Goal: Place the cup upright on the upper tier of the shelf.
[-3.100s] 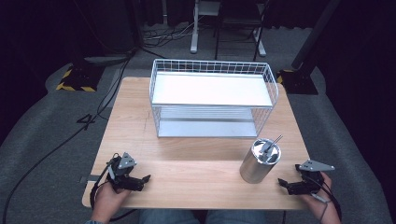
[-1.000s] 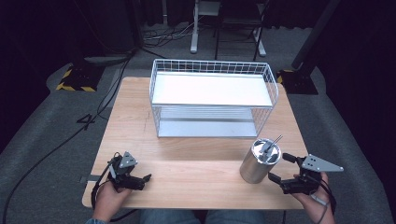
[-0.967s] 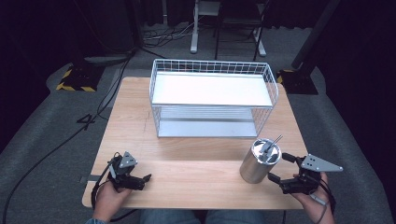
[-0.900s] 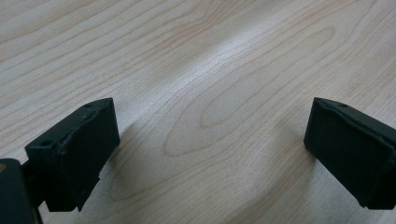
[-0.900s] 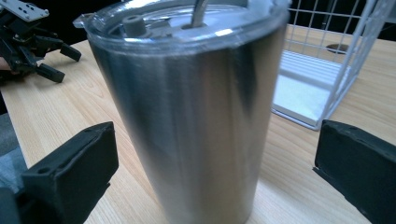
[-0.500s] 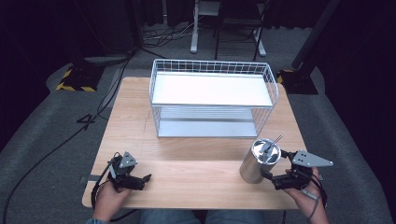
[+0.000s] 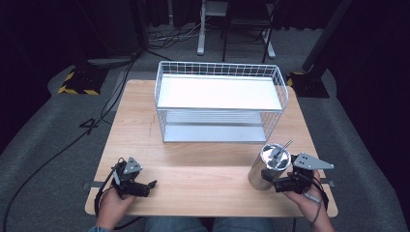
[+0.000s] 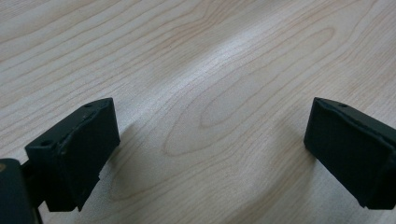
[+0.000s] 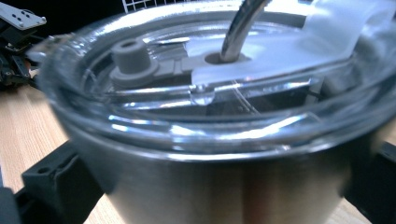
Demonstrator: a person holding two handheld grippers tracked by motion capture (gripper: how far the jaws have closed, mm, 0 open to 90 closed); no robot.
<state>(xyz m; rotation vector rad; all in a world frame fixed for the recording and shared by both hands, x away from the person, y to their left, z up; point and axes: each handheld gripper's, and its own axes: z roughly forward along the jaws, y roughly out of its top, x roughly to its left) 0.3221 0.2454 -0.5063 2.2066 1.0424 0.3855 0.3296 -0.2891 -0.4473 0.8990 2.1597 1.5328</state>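
Observation:
A steel tumbler (image 7: 270, 166) with a clear lid and a metal straw (image 7: 283, 147) stands upright at the front right of the wooden table (image 7: 203, 186). My right gripper (image 7: 271, 181) is open, one jaw on each side of the tumbler's lower body. In the right gripper view the tumbler (image 9: 210, 154) sits very close between the jaws, and I cannot tell if they touch it. My left gripper (image 7: 147, 187) rests at the front left, held by a hand. In the left gripper view it (image 8: 210, 149) is open over bare wood with nothing between the jaws.
A white wire basket rack (image 7: 220, 70) with an upper shelf and a lower shelf stands at the back middle of the table. Dark floor with cables and stands surrounds the table. Bare wood lies between the two grippers.
My right gripper has moved left from the table's right edge until its jaws stand around the tumbler. The left gripper and the tumbler have stayed where they were.

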